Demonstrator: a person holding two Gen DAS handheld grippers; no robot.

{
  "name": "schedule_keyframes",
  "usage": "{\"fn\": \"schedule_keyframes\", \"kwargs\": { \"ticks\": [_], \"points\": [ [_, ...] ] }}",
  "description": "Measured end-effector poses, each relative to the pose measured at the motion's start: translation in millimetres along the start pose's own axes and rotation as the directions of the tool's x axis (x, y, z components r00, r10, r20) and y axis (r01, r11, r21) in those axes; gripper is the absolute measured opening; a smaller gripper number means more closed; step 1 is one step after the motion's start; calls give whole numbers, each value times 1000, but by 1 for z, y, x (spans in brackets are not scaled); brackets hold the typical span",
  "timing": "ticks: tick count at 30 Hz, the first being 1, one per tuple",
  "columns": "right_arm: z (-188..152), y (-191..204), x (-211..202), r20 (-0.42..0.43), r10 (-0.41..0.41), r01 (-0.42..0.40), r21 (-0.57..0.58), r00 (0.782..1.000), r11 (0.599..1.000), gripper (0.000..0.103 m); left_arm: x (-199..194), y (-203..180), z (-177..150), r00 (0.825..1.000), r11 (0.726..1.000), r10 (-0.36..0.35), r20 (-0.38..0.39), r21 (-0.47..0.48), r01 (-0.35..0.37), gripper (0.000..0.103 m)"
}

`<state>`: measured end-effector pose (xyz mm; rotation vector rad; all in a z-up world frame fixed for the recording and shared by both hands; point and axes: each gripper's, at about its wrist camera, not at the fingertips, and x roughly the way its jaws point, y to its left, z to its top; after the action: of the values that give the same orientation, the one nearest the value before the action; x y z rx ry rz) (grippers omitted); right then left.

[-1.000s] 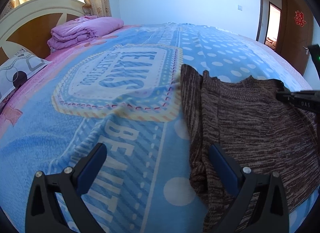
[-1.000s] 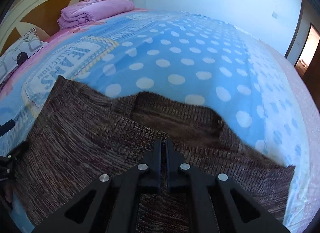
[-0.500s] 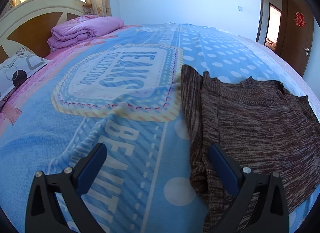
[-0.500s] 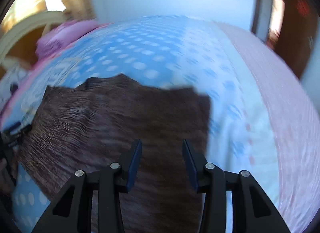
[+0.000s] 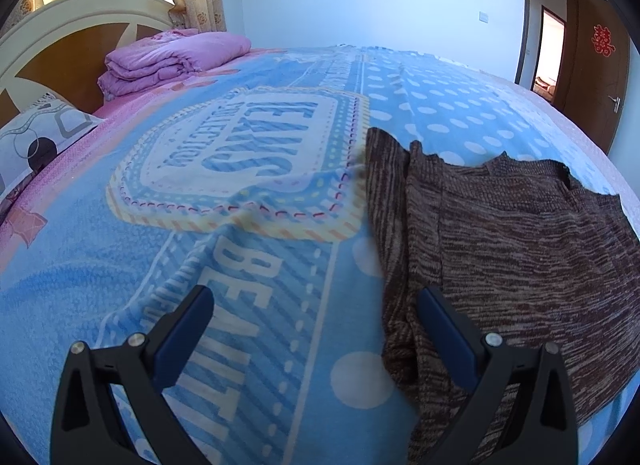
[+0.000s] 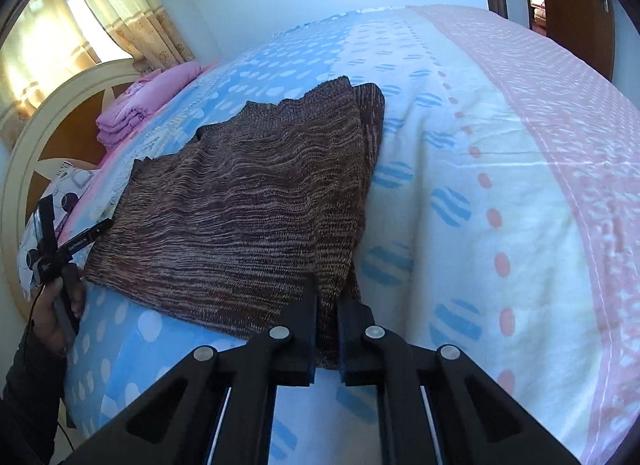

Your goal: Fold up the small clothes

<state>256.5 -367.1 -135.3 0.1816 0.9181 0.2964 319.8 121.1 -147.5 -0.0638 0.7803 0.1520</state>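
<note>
— Where's the garment?

— The brown knit garment (image 6: 248, 201) lies flat on the bedspread (image 5: 248, 273), just ahead of the right gripper (image 6: 327, 329). Its near right corner sits between that gripper's fingers, which are drawn together on the cloth, pinching it at the hem.

— And the other one?

— The left gripper (image 5: 316, 329) hangs over the bed with its blue-padded fingers (image 5: 184, 329) spread wide, holding nothing. The garment's left folded edge runs away from its right finger; that finger is over the cloth, the left finger over bare bedspread.

— Room to move?

— To the left of the left gripper and ahead of it, open bedspread. To the right of the right gripper, a broad white-and-pink stretch of bedspread falling off toward the bed's edge. The garment's near hem lies close to the bed's near edge. Far ahead-left, a folded pink quilt (image 5: 172, 61) and a pillow (image 5: 36, 141) sit against the headboard (image 5: 60, 37), well apart from the garment.

— Anything readable?

— Big letters on the bedspread, ahead of the left gripper: "COLLECTION" inside a badge, with a larger word above it I can't make out for certain, and "BEAUTI…" running toward the fingers. A red paper emblem on the door (image 5: 600, 57), far right.
</note>
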Motion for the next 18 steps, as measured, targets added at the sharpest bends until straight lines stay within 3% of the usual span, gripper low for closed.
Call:
{"fn": "schedule_keyframes", "kwargs": {
  "ticks": [8,9,11,13,15,18],
  "points": [
    [-14,-1,0,1,-42,42,5,999,999,5,1,-2,-3,999,1000,26,-25,10,-25,103],
    [-14,1,-2,7,-60,60,1,998,998,7,0,0,-4,999,1000,20,-34,-1,-20,103],
    [-11,7,-9,29,-112,112,-7,993,994,30,-2,4,-8,999,1000,5,-43,-27,-6,103],
    [-6,20,-20,98,-181,186,-49,979,981,45,-4,8,-10,999,999,-9,-48,-47,6,103],
    [0,37,-29,161,-185,201,-92,969,975,47,-4,10,-11,999,998,-20,-49,-58,17,103],
    [12,65,-21,174,-171,202,-177,970,963,47,-2,9,-10,998,998,-26,-56,-57,22,103]
  ]
}}
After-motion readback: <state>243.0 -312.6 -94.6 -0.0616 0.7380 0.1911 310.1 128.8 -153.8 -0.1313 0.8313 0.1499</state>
